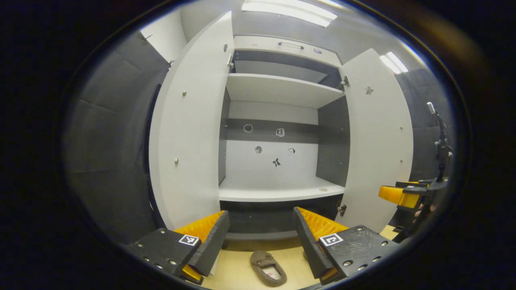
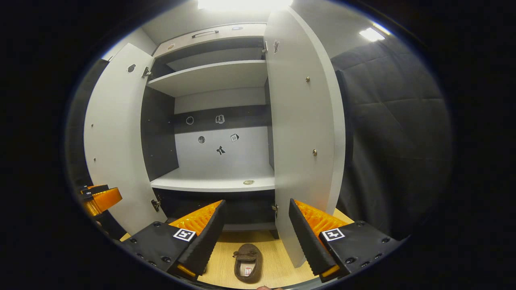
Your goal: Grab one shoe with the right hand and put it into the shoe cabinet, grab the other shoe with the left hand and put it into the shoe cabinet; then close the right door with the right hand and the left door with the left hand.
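Note:
The white shoe cabinet [image 1: 278, 90] stands in front of me with its left door [image 1: 189, 133] and right door [image 1: 379, 141] swung wide open. A brown slipper-like shoe [image 1: 268, 268] lies on the wooden floor below my left gripper [image 1: 260, 215], which is open and holds nothing. In the right gripper view a brown shoe [image 2: 247, 262] lies on the floor just under my right gripper [image 2: 256, 203], also open and apart from it. I cannot tell whether both views show the same shoe. The right door [image 2: 306, 133] hangs close by. The lower shelf [image 2: 213, 183] is bare apart from a small round disc [image 2: 248, 182].
The upper shelf [image 1: 282, 88] holds nothing, and a drawer with a handle [image 1: 290, 44] sits on top. The other gripper [image 1: 393, 194] hovers at the right edge beside a stand [image 1: 441, 141]. My left gripper [image 2: 100, 199] shows at the far left. Black padded walls [image 2: 395, 133] flank the cabinet.

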A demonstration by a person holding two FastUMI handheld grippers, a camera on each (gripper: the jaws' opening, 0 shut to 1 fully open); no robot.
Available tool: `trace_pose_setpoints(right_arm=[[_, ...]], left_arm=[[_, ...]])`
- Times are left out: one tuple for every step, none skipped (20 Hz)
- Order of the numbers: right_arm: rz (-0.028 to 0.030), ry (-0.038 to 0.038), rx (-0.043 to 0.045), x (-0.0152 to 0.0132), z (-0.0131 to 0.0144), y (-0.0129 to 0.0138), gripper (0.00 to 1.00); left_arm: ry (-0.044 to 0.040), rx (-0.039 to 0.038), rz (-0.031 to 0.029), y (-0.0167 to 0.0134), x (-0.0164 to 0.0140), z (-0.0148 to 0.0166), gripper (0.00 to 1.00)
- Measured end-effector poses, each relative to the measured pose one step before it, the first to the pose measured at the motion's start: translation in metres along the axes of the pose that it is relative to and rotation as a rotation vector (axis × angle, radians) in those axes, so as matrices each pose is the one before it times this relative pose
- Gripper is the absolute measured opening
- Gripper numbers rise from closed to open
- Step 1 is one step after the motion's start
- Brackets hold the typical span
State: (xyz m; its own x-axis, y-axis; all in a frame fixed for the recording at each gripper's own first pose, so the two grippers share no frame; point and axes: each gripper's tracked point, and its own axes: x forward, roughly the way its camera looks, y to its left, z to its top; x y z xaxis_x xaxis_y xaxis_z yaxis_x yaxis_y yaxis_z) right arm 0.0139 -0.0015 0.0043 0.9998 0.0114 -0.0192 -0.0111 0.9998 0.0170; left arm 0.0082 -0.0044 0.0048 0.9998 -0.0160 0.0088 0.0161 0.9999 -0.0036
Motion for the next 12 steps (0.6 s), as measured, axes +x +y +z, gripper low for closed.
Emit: trace_pose_setpoints(right_arm=[[0.00356,-0.0007,0.00046,0.00049,0.00301,0.00091,0.98],[0.00508,-0.00199,0.00072,0.00051,0.00323,0.00113,0.97],[0.00135,-0.00114,-0.00124,0.00078,0.00327,0.00066,0.97],[0.00018,-0.0018,-0.00212,0.00093,0.00361,0.00016,0.98],[0.00348,-0.00363,0.00083,0.00025,0.0036,0.00138,0.98],[0.00214,-0.00309,0.00285,0.00086,0.00396,0.00087,0.97],[0.00134,0.00032,0.0038,0.00172,0.00147,0.00061,0.97],[0.00047,0.00581,0.00307,0.00167,0.00023,0.00037,0.97],[0.00147,0.00605,0.00196,0.00137,-0.00074,0.00078,0.97],[0.00149,0.00841,0.00054,0.00193,-0.00102,0.00072,0.97],[0.00504,0.00597,0.00221,0.00166,-0.00154,0.0012,0.98],[0.01561,0.00646,0.00696,0.00255,-0.00105,0.00338,0.97]], left_arm=[[-0.0005,0.00001,-0.00045,-0.00049,0.00042,0.00202,0.92],[-0.00177,-0.00139,-0.00122,-0.00047,0.00002,0.00379,0.92],[-0.00224,-0.00395,-0.00181,-0.00049,0.00024,0.00294,0.92],[-0.0008,-0.0046,-0.0017,-0.00042,0.00094,0.00381,0.92],[-0.00048,-0.00524,-0.00259,-0.00087,0.00128,0.00295,0.92],[-0.0022,-0.00467,-0.00014,0.00039,0.00084,0.0027,0.92],[0.00009,-0.00396,0.00072,0.00035,0.00127,0.00118,0.92],[0.00428,-0.00156,0.0014,0.00084,0.00174,0.00067,0.95],[0.00761,0.00055,0.00221,0.00115,0.00167,-0.00194,0.92],[0.00547,0.00146,0.00236,0.00106,0.00144,-0.00129,0.95],[0.0036,0.00131,0.00062,0.00126,0.00123,-0.00242,0.94],[0.0067,0.00083,-0.00175,0.00035,0.00018,-0.00258,0.92]])
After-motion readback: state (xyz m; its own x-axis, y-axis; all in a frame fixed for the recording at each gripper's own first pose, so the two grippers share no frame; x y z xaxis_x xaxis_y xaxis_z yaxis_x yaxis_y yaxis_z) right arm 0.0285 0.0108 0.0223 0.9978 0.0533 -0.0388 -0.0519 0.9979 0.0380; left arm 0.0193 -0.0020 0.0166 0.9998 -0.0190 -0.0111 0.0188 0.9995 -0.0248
